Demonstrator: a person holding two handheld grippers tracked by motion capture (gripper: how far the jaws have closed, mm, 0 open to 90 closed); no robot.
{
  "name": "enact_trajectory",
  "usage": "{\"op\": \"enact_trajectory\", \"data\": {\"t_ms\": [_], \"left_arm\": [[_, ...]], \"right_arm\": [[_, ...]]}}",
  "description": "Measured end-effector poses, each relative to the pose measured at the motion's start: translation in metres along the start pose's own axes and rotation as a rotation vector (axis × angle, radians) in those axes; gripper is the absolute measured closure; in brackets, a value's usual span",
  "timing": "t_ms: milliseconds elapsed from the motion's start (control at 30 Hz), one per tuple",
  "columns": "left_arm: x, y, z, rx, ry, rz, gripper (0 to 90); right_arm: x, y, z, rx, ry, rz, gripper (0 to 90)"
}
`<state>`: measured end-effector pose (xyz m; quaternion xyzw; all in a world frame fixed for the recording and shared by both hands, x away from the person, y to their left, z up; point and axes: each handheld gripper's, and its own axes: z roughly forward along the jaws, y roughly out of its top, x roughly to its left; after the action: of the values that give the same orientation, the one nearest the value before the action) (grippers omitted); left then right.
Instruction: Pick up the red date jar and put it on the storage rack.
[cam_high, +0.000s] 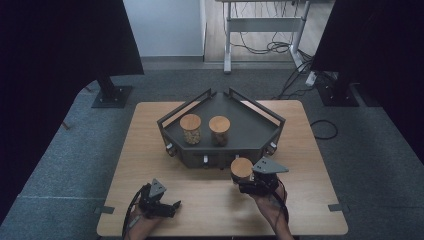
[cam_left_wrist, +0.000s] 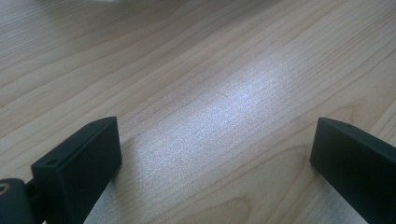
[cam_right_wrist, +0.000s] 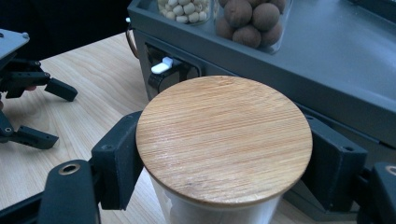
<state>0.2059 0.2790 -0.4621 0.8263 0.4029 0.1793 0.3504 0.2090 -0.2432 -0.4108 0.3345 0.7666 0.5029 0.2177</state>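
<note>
My right tool (cam_right_wrist: 224, 158) grips a bamboo-lidded jar (cam_right_wrist: 224, 140), jaws clamped on either side of the body just under the lid rim; in the high view the same jar (cam_high: 241, 168) sits at the front edge of the dark angular tray (cam_high: 250, 125), just beside its front wall, near the middle of the bench (cam_high: 310, 200). I cannot tell whether its base touches the bench or is lifted. The body looks like clear or frosted glass, so I judge it rigid, smooth, a bit slippery and breakable; weight probably moderate, contents not visible from here. Best hold is what I have: across the cylinder high up, under the lid overhang, so the rim acts as a stop if it slips. The lid seems just seated, so I would not lift by the lid alone. Two more jars stand on the tray: one with pale pellets (cam_high: 190, 128), one with brown balls (cam_high: 219, 130), close together but apart. My left tool (cam_left_wrist: 215, 154) is spread wide over bare bench, holding nothing; it shows at the near left in the high view (cam_high: 172, 206).
</note>
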Motion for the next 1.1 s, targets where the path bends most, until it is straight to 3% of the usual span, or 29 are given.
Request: {"op": "enact_trajectory", "data": {"t_ms": [1100], "left_arm": [[0.000,0.000,0.000,-0.001,0.000,-0.002,1.8]], "right_arm": [[0.002,0.024,-0.007,-0.024,-0.009,-0.016,23.2]]}}
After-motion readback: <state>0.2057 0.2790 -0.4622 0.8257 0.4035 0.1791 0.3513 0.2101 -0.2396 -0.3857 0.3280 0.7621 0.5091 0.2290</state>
